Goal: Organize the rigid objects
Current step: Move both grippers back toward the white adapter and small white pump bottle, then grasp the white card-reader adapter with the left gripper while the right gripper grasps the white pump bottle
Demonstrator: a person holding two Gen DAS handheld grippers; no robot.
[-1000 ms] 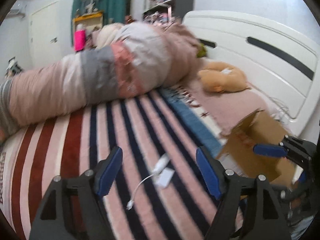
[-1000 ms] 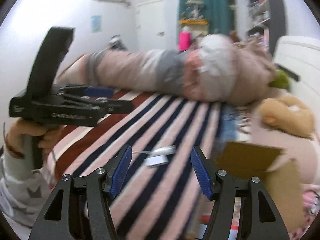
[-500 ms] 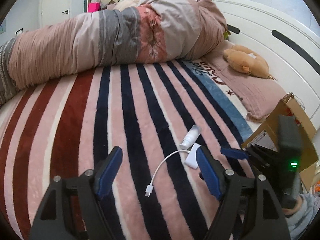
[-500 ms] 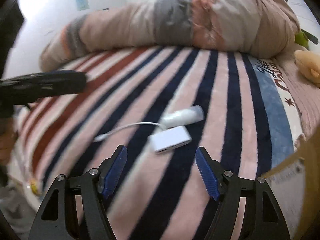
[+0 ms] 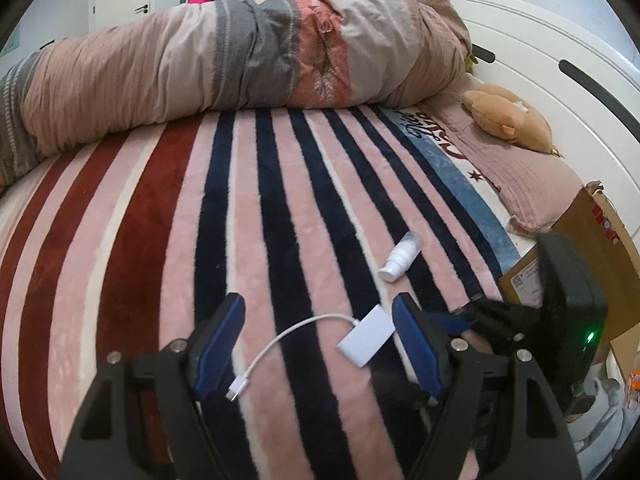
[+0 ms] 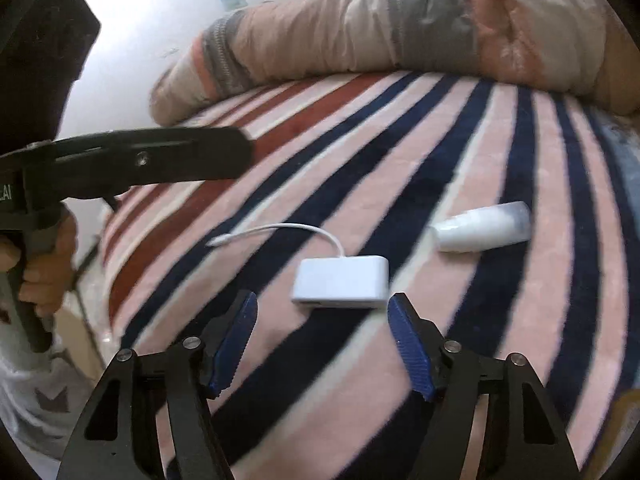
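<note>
While the left gripper (image 5: 318,340) hovers low over the striped blanket (image 5: 168,240), its two blue pads stand wide apart, clasping nothing. One white adapter (image 5: 365,336) lies on the blanket between those pads, close to the right-hand one; its cable (image 5: 280,344) loops toward the left-hand pad. One small white bottle (image 5: 401,256) lies on its side just beyond the adapter, apart from it. Right of the adapter: the right gripper (image 5: 456,322), seen side-on, and past it one cardboard box (image 5: 576,240) at the bed's edge. Far beyond the adapter, a rolled duvet (image 5: 224,60) crosses the bed; one tan plush toy (image 5: 508,120) rests on a pink pillow (image 5: 520,176) near the white headboard (image 5: 560,40).

Right wrist view: right gripper (image 6: 320,336) spread wide, empty. Adapter (image 6: 340,282) sits just ahead of the gap between the fingertips, untouched. Bottle (image 6: 484,226) lies right of and beyond the adapter. Left of the adapter, the left gripper (image 6: 152,158) reaches in above the blanket (image 6: 500,320), its spread not readable here, held by the left hand (image 6: 44,264). Nothing blocks the adapter.
</note>
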